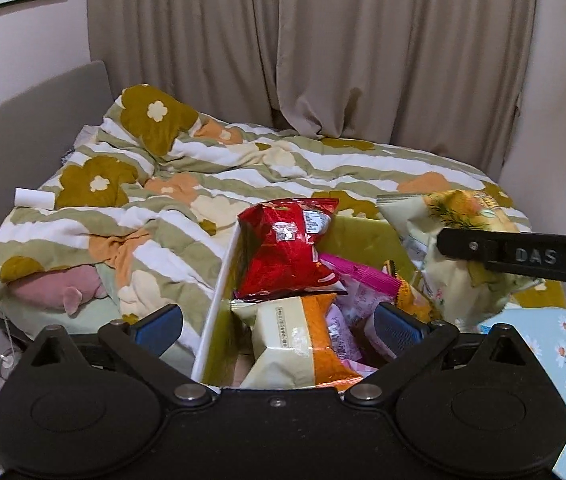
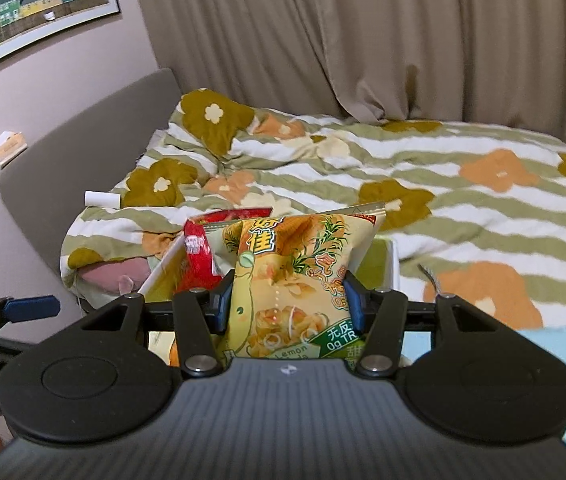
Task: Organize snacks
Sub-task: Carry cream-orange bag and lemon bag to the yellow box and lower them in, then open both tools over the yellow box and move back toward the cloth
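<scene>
Right claw [image 2: 287, 300]: clamped on a yellow lemon snack bag [image 2: 287, 276], both blue pads pressed against the bag's sides. The bag stands upright in the grip, its sealed top edge uppermost, held above the right end of the snack bin [image 1: 219, 280] — a bin with white walls and a yellow-green inside.

Left claw [image 1: 279, 326]: jaws wide apart, nothing between the pads. One blue finger sits outside the bin's left wall, the other over the bin's contents.

Bin contents, seen from the left wrist: a red snack bag [image 1: 287, 256] stands tallest against the left wall, crumpled at its middle. Just in front of it lies a cream and orange bag [image 1: 299, 344]. To the right of the red bag sits a pink wrapper [image 1: 359, 276], with pale pink packets below it; their print is too small to read.

The bin stands beside a bed [image 1: 211, 168], which is covered by a quilt with green stripes and a flower print. On the quilt, well left of the bin, lies a small white tube [image 1: 34, 199]. A pink soft toy [image 1: 63, 290] is tucked under the quilt's near edge, left of the bin. To the right of the bin, a light blue cloth with daisies [image 1: 543, 344] shows — what it covers cannot be told.
</scene>
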`<state>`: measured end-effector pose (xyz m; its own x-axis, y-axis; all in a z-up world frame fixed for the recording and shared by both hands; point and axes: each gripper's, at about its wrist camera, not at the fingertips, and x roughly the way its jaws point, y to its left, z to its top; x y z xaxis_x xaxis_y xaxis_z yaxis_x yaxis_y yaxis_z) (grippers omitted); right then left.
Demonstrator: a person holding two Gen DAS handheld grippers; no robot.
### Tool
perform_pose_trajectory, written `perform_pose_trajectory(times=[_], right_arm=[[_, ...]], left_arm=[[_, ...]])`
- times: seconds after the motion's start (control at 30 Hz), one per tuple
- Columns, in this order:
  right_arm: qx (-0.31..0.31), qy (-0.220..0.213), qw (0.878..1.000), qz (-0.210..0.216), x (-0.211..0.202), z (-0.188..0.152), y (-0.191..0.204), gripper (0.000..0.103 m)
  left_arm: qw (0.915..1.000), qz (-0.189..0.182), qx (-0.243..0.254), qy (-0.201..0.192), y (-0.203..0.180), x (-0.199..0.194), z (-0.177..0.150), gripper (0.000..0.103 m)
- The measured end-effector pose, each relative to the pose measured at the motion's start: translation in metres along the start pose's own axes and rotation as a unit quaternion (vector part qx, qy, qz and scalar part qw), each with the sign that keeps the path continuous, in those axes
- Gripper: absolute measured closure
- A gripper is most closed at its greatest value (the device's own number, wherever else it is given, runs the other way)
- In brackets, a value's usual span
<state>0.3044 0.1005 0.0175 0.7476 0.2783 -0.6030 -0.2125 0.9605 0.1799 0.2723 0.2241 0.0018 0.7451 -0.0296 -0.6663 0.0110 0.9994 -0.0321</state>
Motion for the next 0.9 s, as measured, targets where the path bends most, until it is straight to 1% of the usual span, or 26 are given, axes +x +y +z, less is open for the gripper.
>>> perform_pose_trajectory(times=[0.1,0.17,0.2,0.23,0.27,0.37,0.5,0.73,0.9], right_arm=[[-0.002,0.006,1.000,0.006,0.014,0.002,0.001,0.035],[-0.005,0.004,1.000,0.009,0.021,0.001,0.002,0.034],[-0.004,0.000,1.000,0.012,0.024,0.000,0.002,0.031],[-0.002,0.000,1.000,0.018,0.027,-0.001,0.001,0.017],[0.003,0.004,1.000,0.023,0.030,-0.002,0.000,0.000],[0.025,0.000,0.999,0.040,0.031,-0.009,-0.006,0.000],[0.028,-0.010,0.999,0.039,0.026,-0.018,-0.011,0.000],[0.023,-0.042,0.998,0.034,0.002,-0.021,-0.011,0.000],[0.028,-0.046,0.998,0.026,-0.019,-0.022,-0.010,0.000]], left_arm=[[1.0000,0.005,0.000,0.001,0.000,0.002,0.001,0.000],[1.0000,0.009,0.000,0.003,0.001,0.005,0.000,0.000],[0.9999,0.012,-0.001,0.005,0.001,0.006,-0.001,0.000],[0.9999,0.013,-0.001,0.008,0.000,0.007,-0.001,0.000],[0.9998,0.013,-0.002,0.014,0.000,0.008,-0.002,0.000],[0.9996,0.007,-0.014,0.024,0.003,0.010,-0.005,0.000],[0.9995,0.011,-0.010,0.028,0.002,0.011,-0.009,0.000],[0.9998,0.008,-0.002,0.016,-0.004,-0.002,-0.012,0.000],[1.0000,0.001,0.006,0.001,-0.007,-0.017,-0.010,0.000]])
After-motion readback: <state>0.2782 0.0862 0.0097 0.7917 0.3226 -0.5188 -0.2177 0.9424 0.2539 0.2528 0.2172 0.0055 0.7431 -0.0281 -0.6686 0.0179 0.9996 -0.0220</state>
